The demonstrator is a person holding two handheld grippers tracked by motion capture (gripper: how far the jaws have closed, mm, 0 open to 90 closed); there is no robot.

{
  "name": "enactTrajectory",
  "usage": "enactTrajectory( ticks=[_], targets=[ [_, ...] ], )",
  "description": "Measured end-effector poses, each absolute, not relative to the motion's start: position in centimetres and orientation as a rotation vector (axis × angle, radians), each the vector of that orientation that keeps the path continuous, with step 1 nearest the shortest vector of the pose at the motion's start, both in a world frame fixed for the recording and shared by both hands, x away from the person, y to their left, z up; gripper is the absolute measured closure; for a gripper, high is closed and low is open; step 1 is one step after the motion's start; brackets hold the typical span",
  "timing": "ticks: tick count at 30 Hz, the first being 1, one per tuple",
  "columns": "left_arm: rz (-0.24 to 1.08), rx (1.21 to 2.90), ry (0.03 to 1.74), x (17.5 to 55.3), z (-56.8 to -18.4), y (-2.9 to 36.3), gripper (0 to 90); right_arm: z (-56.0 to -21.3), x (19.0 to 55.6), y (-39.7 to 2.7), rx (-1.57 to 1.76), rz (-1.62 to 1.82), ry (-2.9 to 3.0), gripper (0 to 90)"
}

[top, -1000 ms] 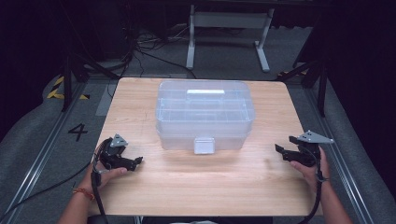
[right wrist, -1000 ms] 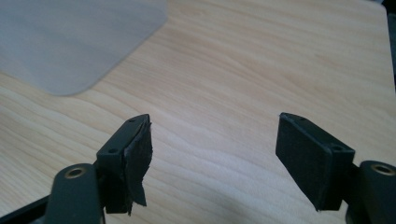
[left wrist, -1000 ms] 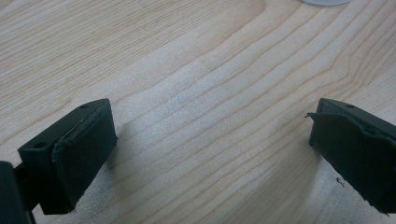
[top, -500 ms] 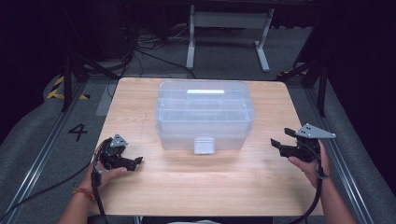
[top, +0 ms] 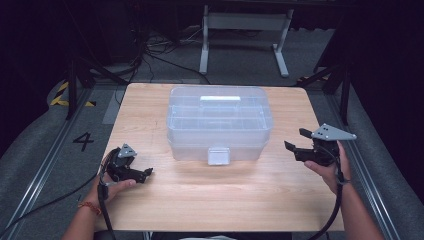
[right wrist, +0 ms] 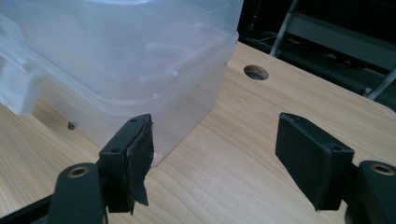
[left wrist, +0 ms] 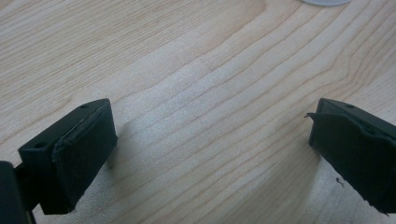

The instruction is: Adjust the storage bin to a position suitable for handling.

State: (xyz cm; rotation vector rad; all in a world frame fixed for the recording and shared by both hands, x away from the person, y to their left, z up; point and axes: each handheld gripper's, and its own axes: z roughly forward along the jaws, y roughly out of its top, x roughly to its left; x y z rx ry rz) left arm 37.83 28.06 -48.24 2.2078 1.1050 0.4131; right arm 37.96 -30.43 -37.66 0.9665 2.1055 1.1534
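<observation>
The table (top: 150, 115) is made of pale wood with visible grain and a smooth, matt finish. On it, the box (top: 219, 122) is formed of clear, glossy plastic. Matt black pads (right wrist: 140, 158), slightly frayed, are seen near the box.

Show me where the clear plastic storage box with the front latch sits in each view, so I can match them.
High view: clear plastic storage box at table centre, latch facing the person.
Left gripper view: a pale sliver at the top edge, probably its base.
Right gripper view: upper left, its corner just beyond the left jaw.
Shared landmark: the wooden tabletop.
</observation>
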Motion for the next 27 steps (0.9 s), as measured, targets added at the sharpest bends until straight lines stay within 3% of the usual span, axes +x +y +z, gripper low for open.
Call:
enactTrajectory(
  ticks=[27],
  targets=[
    [0.415, 2.210, 1.107, 37.8, -48.2, 28.1, 1.3, -34.3, 39.2, -27.7, 0.867, 1.203, 2.080, 29.5]
  ],
)
